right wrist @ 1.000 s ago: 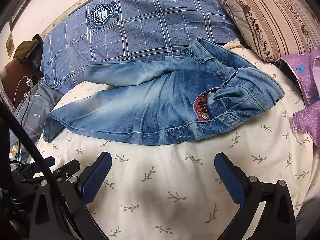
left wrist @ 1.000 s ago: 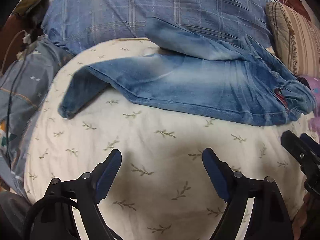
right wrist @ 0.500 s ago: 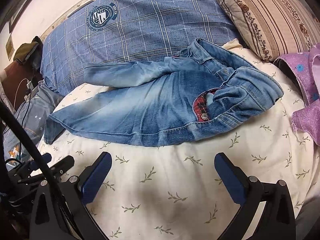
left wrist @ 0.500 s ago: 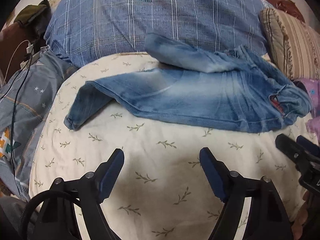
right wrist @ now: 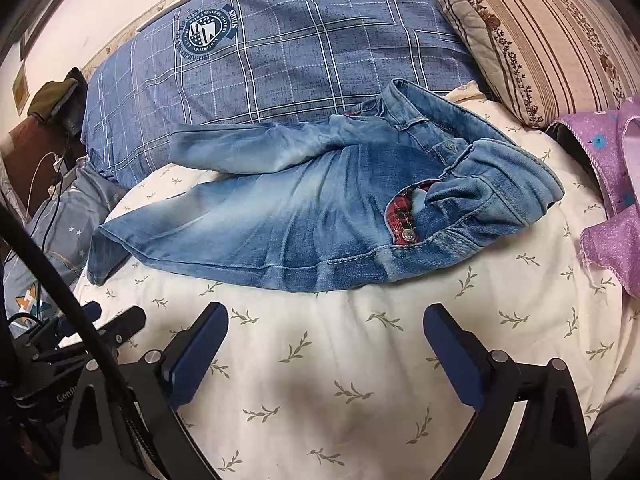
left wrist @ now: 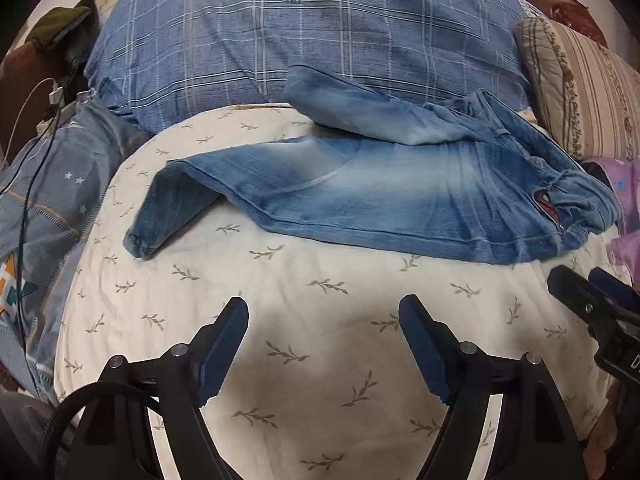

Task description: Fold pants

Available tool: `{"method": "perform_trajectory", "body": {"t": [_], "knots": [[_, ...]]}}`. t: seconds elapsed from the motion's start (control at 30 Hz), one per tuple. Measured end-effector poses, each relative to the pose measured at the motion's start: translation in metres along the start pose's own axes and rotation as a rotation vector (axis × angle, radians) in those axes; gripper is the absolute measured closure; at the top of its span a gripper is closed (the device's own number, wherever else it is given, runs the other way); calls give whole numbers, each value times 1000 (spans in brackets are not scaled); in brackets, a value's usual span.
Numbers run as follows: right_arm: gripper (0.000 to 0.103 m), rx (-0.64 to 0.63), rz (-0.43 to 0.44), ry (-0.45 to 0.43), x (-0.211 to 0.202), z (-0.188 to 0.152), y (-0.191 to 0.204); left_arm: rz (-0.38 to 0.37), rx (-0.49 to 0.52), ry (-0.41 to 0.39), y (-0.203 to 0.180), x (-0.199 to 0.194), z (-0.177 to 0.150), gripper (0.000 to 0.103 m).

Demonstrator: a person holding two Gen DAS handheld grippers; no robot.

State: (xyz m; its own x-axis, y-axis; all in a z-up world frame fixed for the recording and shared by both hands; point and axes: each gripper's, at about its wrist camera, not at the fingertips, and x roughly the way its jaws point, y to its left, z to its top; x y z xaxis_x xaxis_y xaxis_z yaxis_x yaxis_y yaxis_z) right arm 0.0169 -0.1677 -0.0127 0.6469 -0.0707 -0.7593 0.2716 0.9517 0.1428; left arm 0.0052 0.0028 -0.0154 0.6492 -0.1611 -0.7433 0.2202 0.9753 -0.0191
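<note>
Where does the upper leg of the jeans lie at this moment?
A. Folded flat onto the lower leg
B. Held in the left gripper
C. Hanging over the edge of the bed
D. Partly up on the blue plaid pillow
D. The upper leg of the jeans rests against the blue plaid pillow, apart from the lower leg; the left gripper is open and empty.

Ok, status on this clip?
Left gripper open, right gripper open, both empty. Faded blue denim pants unfolded, far leg on blue plaid pillow.

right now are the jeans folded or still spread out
Spread out, unfolded: the jeans lie with both legs splayed apart, the far leg up on the blue pillow.
</note>
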Motion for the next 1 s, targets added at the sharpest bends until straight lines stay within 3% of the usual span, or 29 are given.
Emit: {"method": "perform_trajectory", "body": {"t": [0.23,0.47,0.87,1.0], "knots": [[5,9,10,-3,-1,1,-1,18,-24,9,6,2,0,28],[5,10,6,-1,-1,1,-1,-21,-78,24,14,5,4,26],[5,-5,-6,1,-1,1,1,-16,-44,-14,9,-3,1,27],[5,9,0,-6,-4,3,-3,-30,-78,6,17,-1,4,27]]}}
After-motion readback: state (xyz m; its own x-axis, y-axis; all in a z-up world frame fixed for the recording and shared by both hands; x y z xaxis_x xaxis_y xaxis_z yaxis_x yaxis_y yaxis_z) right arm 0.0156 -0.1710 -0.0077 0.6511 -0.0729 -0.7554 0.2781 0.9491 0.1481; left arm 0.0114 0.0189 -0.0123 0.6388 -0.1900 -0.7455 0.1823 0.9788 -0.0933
